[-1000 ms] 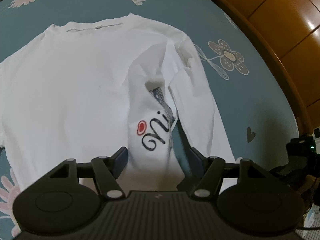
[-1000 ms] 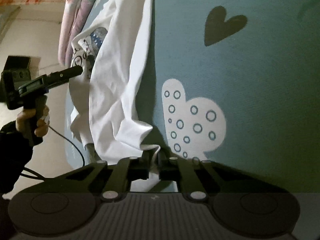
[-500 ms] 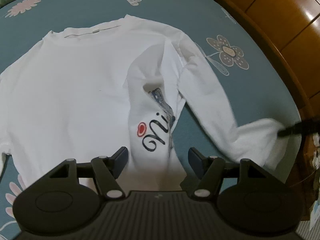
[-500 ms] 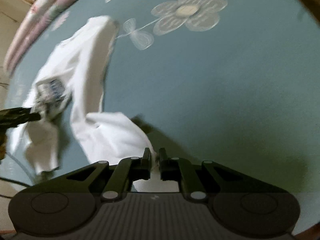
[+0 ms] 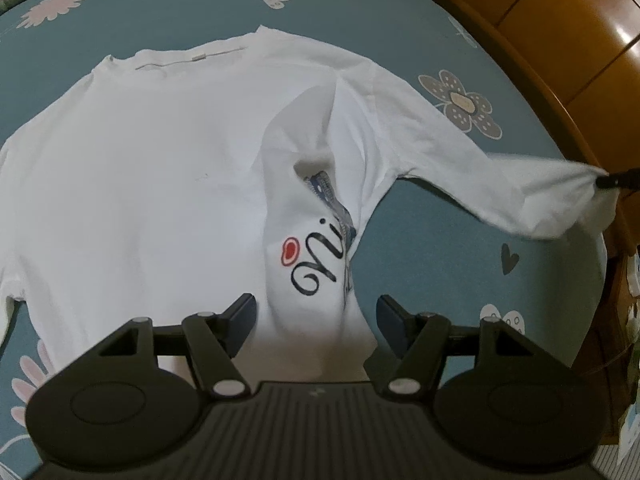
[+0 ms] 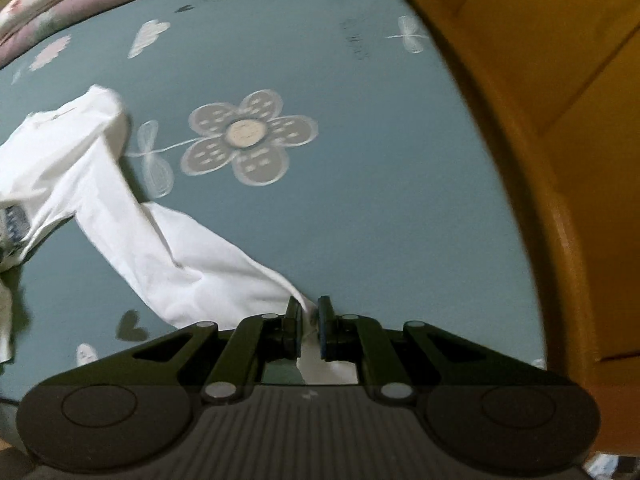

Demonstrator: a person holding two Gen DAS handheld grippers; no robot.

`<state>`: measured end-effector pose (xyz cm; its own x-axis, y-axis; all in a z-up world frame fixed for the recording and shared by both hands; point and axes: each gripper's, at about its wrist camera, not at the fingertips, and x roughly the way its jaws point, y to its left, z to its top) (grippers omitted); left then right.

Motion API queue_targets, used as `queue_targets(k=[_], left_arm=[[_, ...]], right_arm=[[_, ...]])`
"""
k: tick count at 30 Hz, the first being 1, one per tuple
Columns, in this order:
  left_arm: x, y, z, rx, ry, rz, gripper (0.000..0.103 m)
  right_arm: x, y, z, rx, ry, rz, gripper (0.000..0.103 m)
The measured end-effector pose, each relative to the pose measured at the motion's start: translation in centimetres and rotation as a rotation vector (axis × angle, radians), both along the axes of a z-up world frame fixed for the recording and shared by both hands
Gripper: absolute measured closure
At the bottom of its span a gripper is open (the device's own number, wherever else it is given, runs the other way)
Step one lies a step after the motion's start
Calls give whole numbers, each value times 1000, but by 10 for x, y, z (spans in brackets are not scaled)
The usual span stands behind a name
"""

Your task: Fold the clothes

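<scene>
Shirt: a white long-sleeved shirt [image 5: 152,184] lies flat on the bed [image 5: 432,248], collar at the far side, hem near; its length runs far to near.
Side fold: the shirt's right edge is turned over, showing a red heart and black script [image 5: 316,268].
Left claw: the left claw [image 5: 316,312] hovers over the near hem with its jaws well apart, nothing gripped; the folded edge lies below the gap.
Sleeve: the right sleeve [image 5: 460,160] stretches out to the right, lifted off the bed toward its cuff.
Right claw: the right claw [image 6: 309,316] is pinched almost closed on the sleeve cuff [image 6: 308,312].
Left view only: the whole shirt body and the printed script.
Right view only: cloth squeezed between the jaws, and the grey flower print [image 6: 248,136] beyond the sleeve.
Edges: a wooden bed frame [image 6: 560,160] curves along the right edge.
Open room: bare teal sheet between sleeve and frame.
</scene>
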<state>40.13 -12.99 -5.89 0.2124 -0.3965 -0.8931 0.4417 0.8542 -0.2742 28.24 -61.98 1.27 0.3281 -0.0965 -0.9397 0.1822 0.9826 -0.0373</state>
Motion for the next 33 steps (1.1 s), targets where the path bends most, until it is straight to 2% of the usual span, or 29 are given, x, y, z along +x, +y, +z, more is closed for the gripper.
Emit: queue_targets(k=[5,13,18,21,25,27,29,30,33], left_arm=[[1,-1,0,-3,-1,-10,37],[5,2,0,-11,3,-12,37],[8,1,0,-20,3,-7,37],[12,0,2,-28,-3,-6,37],[18,-5,2,-35,-8,-7,37],[21,-8,2,-35,-9,-12,37],[23,-11,1,-35,-9,-16,37],[24,-12,1,-34,-9,-17,37],[27,-13,-2,-35,-1,-16,37]], right_arm=[[11,-24,-2,-53,0,-63,93],[25,-60,-28,-109,38,-177,93],[36,-69,-45,-86,70,-264,82],[43,-49,-36,-65,0,-210,81],[73,-9,-34,54,-105,-70,79],[98,15,-42,110,-127,10,78],[121,41,-48,90,-148,94,78],[130,52,-51,89,-161,130,73],[154,77,-68,172,-155,204,70]])
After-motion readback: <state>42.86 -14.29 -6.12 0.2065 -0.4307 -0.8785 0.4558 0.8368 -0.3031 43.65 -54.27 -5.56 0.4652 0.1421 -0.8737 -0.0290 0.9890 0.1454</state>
